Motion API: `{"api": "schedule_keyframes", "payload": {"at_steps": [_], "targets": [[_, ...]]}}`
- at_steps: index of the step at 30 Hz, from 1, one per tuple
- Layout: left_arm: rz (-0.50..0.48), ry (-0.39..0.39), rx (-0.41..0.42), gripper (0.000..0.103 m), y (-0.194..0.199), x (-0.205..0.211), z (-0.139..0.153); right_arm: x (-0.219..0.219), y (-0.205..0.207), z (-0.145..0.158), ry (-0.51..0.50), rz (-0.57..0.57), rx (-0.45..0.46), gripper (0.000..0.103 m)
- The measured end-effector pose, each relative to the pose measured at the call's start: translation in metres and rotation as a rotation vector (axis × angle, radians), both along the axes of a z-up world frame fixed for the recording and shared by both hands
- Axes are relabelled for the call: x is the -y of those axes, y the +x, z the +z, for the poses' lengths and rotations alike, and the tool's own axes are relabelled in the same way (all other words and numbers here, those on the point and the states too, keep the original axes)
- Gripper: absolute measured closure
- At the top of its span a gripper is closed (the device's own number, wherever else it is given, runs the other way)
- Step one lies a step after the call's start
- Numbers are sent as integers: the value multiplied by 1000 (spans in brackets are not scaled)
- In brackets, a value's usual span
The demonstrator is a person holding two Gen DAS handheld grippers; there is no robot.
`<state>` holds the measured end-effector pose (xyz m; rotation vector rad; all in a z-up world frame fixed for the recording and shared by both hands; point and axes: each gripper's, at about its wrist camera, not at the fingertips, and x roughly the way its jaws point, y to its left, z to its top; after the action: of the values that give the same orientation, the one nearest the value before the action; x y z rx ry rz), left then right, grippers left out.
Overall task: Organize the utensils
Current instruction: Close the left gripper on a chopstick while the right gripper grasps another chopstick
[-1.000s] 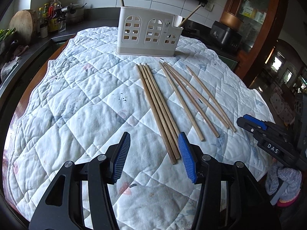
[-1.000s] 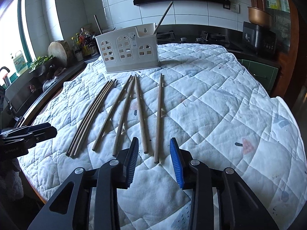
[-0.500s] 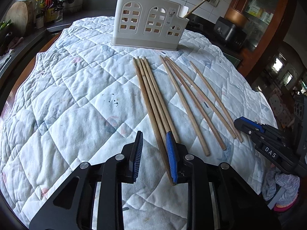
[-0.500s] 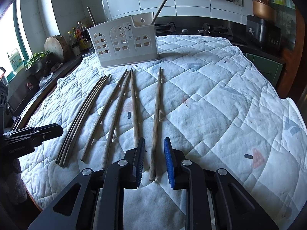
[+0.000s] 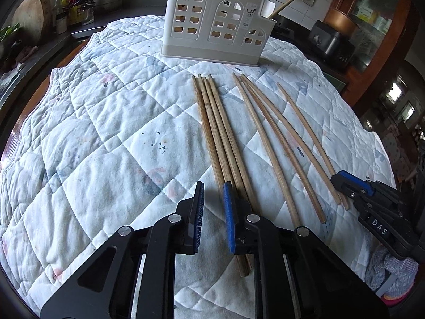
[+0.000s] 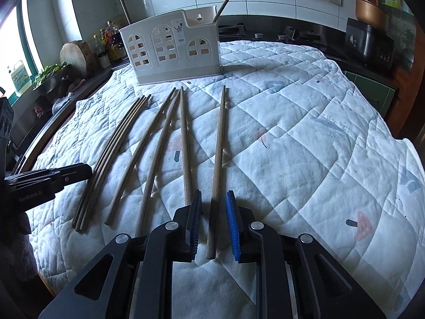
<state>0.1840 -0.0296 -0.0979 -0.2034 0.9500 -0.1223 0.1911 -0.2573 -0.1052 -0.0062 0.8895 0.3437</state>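
Quilted table point(image 6: 305, 122): both jaws narrowing. Right gripper point(image 6: 213, 222) straddles one chopstick point(image 6: 218, 146); left gripper point(image 5: 213, 219) appears empty beside the bundle point(image 5: 220, 138), risking a missed grasp.

Matt wooden chopsticks point(image 5: 220, 133), quilted cloth point(image 5: 106, 133), seemingly plastic holder point(image 5: 212, 26).

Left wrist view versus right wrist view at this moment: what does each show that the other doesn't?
Left wrist only: the gap between the left gripper's jaws, which have just been closing, with nothing in it; a wooden cabinet. Right wrist only: the right gripper's jaws, also just closing, astride a single chopstick without pressing it; a window. Both: the white utensil holder and eight chopsticks on the quilted cloth.
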Motion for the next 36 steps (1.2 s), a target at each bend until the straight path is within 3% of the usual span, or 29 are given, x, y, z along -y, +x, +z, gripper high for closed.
{"api": "schedule_keyframes", "payload": {"at_steps": [5,15,20,29,31,36], "targets": [[15,45,0,88,3,9,0,0,3,-3,-4,2,-10,86],[71,29,-32,88,6,8,0,-2,7,-3,-20,15,-15,86],[95,100,-28,88,11,15,0,-3,9,-4,-27,15,-14,86],[98,92,-37,88,10,13,0,-2,9,-4,-30,20,-15,87],[91,39,-74,89,12,13,-4,-3,9,-4,-31,20,-13,87],[84,92,-45,89,10,19,-5,-2,9,-4,-28,22,-13,87]]}}
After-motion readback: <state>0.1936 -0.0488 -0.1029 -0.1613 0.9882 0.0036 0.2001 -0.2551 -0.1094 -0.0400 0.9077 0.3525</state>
